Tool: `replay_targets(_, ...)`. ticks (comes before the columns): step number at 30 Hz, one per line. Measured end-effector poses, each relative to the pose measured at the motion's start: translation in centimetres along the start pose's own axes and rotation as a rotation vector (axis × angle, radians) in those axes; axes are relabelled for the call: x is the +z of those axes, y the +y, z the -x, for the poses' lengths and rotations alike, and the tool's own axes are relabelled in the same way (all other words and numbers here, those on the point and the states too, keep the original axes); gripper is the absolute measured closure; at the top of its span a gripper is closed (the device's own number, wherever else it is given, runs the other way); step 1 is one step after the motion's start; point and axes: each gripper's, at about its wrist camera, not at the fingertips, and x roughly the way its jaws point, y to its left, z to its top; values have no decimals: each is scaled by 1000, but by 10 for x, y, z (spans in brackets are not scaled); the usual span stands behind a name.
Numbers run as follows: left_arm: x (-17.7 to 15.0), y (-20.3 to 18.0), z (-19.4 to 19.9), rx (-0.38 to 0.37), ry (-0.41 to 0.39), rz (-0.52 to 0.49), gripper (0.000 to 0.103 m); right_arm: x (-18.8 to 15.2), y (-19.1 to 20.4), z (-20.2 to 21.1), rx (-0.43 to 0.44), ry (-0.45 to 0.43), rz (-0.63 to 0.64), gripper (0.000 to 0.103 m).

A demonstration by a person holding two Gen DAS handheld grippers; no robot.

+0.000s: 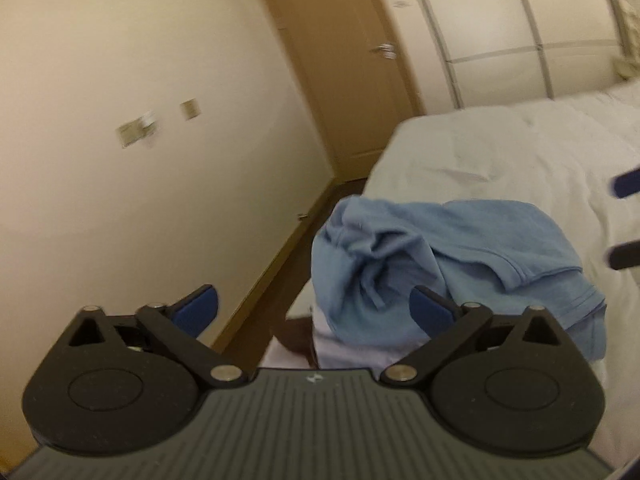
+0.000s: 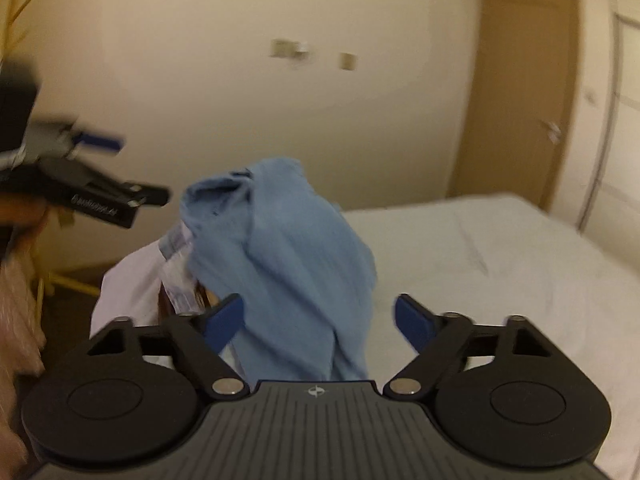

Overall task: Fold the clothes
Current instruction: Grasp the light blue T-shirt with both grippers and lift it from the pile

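Note:
A crumpled light blue garment (image 1: pixel 448 256) lies in a heap at the near corner of a white bed (image 1: pixel 520 152); it also shows in the right wrist view (image 2: pixel 288 248). A pale lilac cloth (image 2: pixel 128 288) lies under it at the corner. My left gripper (image 1: pixel 314 308) is open and empty, just short of the heap. My right gripper (image 2: pixel 320 320) is open and empty, with the blue garment between and beyond its fingers. The right gripper's fingertips (image 1: pixel 626 184) show at the right edge of the left wrist view. The left gripper (image 2: pixel 132 172) shows at the left of the right wrist view.
A cream wall (image 1: pixel 140 80) with switch plates runs beside the bed. A brown door (image 1: pixel 344 72) stands at the far end. A dark floor strip (image 1: pixel 304 248) separates wall and bed. A panelled wardrobe (image 1: pixel 520 32) stands behind the bed.

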Motion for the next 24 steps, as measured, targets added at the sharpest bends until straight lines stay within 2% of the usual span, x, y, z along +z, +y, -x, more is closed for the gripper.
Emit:
replay_targets(1, 6, 6, -4, -25, 5, -27, 15, 10, 4, -8, 5, 15, 38, 42)
replay_targets(2, 11, 11, -9, -45, 8, -43, 16, 18, 8, -17, 11, 34, 71, 46)
replay_targets(7, 27, 33, -40, -129, 25, -117, 16, 29, 35, -66, 7, 148, 285, 50)
replay_targets(10, 31, 40, -59, -158, 37, -163, 16, 18, 49, -93, -19, 210, 419, 64)
replay_targets(12, 33, 42, -69, -178, 39, -203, 16, 13, 50, -105, -39, 233, 460, 81)
replay_targets(13, 34, 42, -74, -194, 37, -227, 16, 15, 47, -106, -35, 233, 441, 87)
replay_targets(14, 36, 41, -77, -215, 30, -237, 15, 20, 42, -104, -25, 230, 412, 103)
replay_targets(17, 43, 37, -86, -277, 12, -266, 13, 38, 23, -92, -7, 204, 311, 103)
replay_targets(24, 59, 28, -108, -423, -32, -334, 12, 100, -41, -52, -80, 114, 76, 103)
